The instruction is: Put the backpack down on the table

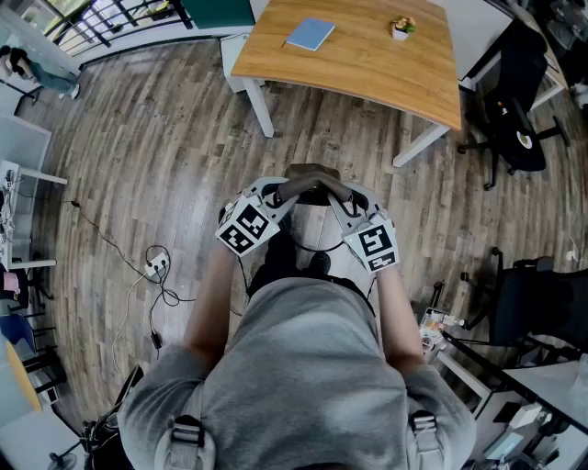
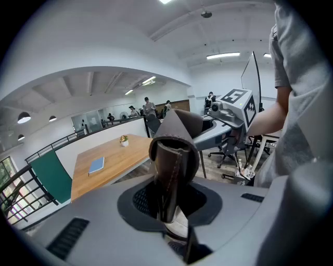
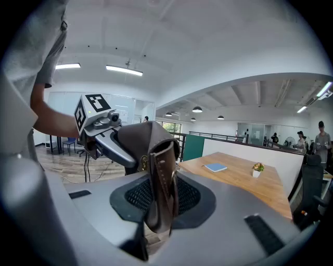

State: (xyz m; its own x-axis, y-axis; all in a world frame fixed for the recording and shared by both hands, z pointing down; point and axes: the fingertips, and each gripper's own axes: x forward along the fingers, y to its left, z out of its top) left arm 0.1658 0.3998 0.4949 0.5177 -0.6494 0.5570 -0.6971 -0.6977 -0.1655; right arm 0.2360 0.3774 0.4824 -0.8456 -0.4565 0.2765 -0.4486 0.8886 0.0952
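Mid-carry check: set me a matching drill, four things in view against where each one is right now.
Things: 1 blue notebook; 2 potted plant; 3 brown backpack handle; 4 power strip.
Places: A floor, head view's left; B wooden table, nearer its right end; C between left claw and right claw; D wooden table, left of centre.
Pairs: 1-D; 2-B; 3-C; 4-A.

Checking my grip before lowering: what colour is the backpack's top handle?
Dark brown, leather-looking with visible stitching: the handle shows clearest in the right gripper view.
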